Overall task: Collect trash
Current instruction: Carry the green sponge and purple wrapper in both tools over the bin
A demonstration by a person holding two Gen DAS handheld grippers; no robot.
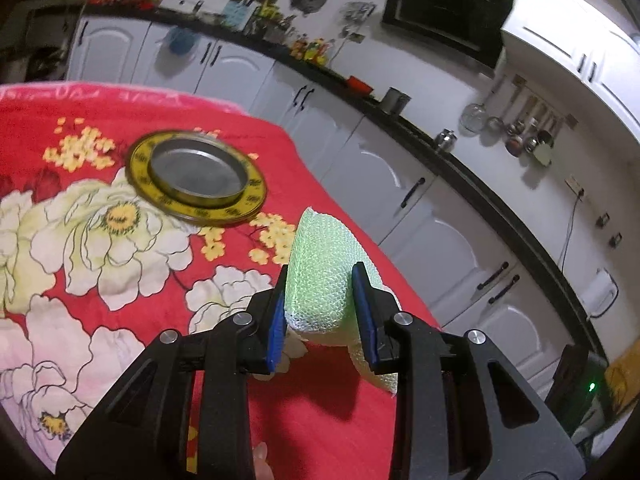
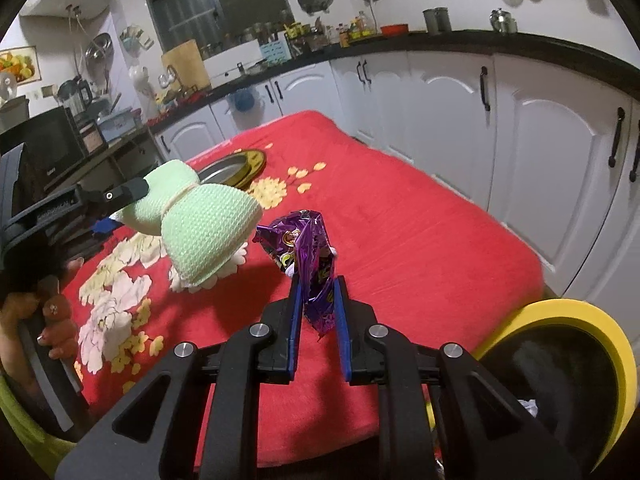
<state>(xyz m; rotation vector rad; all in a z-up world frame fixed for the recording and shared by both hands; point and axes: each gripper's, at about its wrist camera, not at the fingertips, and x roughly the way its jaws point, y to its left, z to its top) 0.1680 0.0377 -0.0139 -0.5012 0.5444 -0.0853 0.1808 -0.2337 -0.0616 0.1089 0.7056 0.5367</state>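
Green foam net: pale green mesh foam sleeve (image 1: 324,276), pinched at its middle between the blue pads of the left hand-held gripper (image 1: 322,312), raised clear of the red cloth; in the right wrist view it flares out at both ends, at 9 o'clock from the purple wrapper.
Left hand-held gripper: closed on the foam net, fingers squeezing it in.
Purple wrapper: crumpled shiny purple foil snack wrapper (image 2: 314,264), standing upright between the blue pads of the right hand-held gripper (image 2: 318,316), lifted above the cloth.
Right hand-held gripper: clamped on the wrapper.
Bench: covered with a red floral blanket (image 2: 420,240).
Tin lid: round metal lid with a yellow printed rim (image 1: 196,178), lying flat on the blanket at 11 o'clock from the foam net.
Bin: yellow-rimmed round black container (image 2: 576,364), at 4 o'clock beside the bench edge.
Background: white kitchen cabinets (image 2: 540,160) with black handles.
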